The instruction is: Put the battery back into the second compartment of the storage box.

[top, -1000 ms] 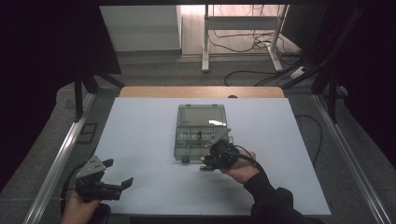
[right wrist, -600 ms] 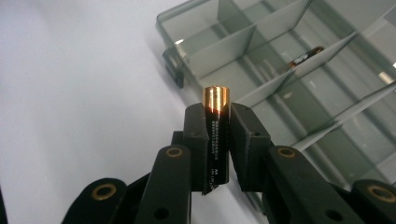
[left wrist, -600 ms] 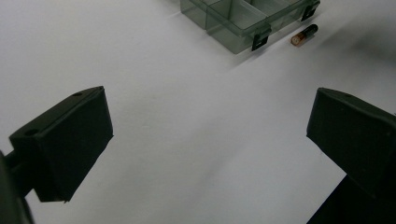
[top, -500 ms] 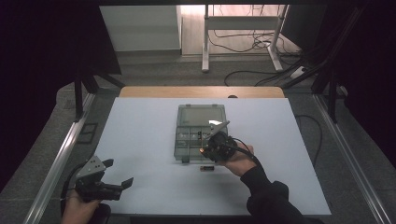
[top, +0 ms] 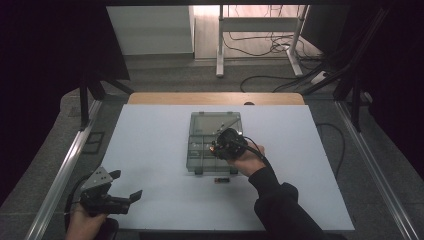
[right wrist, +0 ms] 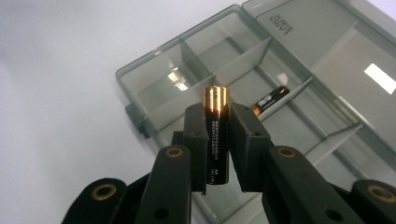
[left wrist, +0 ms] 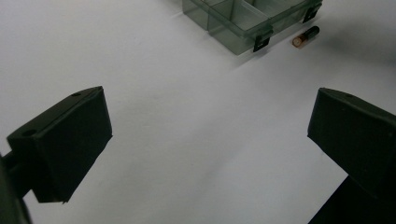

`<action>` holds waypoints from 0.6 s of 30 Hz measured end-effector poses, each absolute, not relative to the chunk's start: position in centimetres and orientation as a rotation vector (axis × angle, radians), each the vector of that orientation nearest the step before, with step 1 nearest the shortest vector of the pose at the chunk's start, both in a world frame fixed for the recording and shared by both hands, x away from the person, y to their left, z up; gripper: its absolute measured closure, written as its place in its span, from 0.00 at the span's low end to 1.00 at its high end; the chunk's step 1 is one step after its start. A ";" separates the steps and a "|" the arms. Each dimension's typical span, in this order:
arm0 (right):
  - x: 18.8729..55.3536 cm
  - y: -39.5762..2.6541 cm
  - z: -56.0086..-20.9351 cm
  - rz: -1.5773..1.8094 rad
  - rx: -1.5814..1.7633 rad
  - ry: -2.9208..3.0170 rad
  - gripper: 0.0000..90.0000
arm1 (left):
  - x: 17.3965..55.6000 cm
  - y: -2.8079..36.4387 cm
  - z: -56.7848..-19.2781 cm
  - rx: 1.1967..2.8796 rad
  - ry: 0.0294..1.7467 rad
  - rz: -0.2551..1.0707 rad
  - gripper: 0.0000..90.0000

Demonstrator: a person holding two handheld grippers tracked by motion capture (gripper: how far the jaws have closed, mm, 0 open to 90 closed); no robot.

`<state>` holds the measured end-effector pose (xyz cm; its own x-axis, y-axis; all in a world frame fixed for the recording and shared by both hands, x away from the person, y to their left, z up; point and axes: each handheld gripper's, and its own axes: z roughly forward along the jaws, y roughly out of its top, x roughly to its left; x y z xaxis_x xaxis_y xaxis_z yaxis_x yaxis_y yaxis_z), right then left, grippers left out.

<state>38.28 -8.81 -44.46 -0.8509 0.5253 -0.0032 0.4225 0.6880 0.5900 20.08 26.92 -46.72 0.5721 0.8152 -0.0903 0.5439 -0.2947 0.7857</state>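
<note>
A clear grey compartment box [top: 200, 131] lies open at the table's middle, lid folded back. My right gripper [right wrist: 217, 122] is shut on a black-and-copper AA battery [right wrist: 215, 116], held above the box [right wrist: 154, 88]; from above the gripper [top: 220, 145] hovers over the box's right part. One battery [right wrist: 271, 99] lies in a compartment. Another battery [top: 222, 180] rests on the white table just in front of the box, seen also as the battery [left wrist: 306, 37] near the box [left wrist: 243, 18]. My left gripper [top: 125, 192] sits open at the front left, nothing between its jaws [left wrist: 205, 140].
The white tabletop [top: 150, 150] spreads around the box, with a wooden strip [top: 215, 98] at its far edge. Metal rails [top: 65, 165] run along both sides. Cables [top: 270, 50] and a stand lie on the floor beyond.
The right hand has carried its battery up and away from me, from the box's front edge to over its compartments. The left gripper has stayed in place.
</note>
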 end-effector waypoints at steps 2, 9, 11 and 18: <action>38.7 -8.6 -44.4 0.886 0.776 2.718 0.85 | 20.1 27.0 -46.7 1.979 1.091 0.415 0.00; 40.1 -7.7 -44.5 0.874 0.814 2.690 0.85 | 20.1 26.8 -46.7 1.996 1.076 0.419 0.00; 40.5 -7.5 -44.6 0.865 0.827 2.682 0.85 | 20.1 26.8 -46.7 1.994 1.077 0.417 0.00; 41.6 -6.5 -45.3 0.842 0.887 2.663 0.85 | 20.1 26.8 -46.7 1.996 1.075 0.418 0.00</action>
<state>41.65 -6.52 -45.27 -0.7964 0.6044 -0.0184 0.4839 0.6552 0.5801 20.07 26.84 -46.74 0.5817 0.8091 -0.0838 0.5400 -0.3071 0.7836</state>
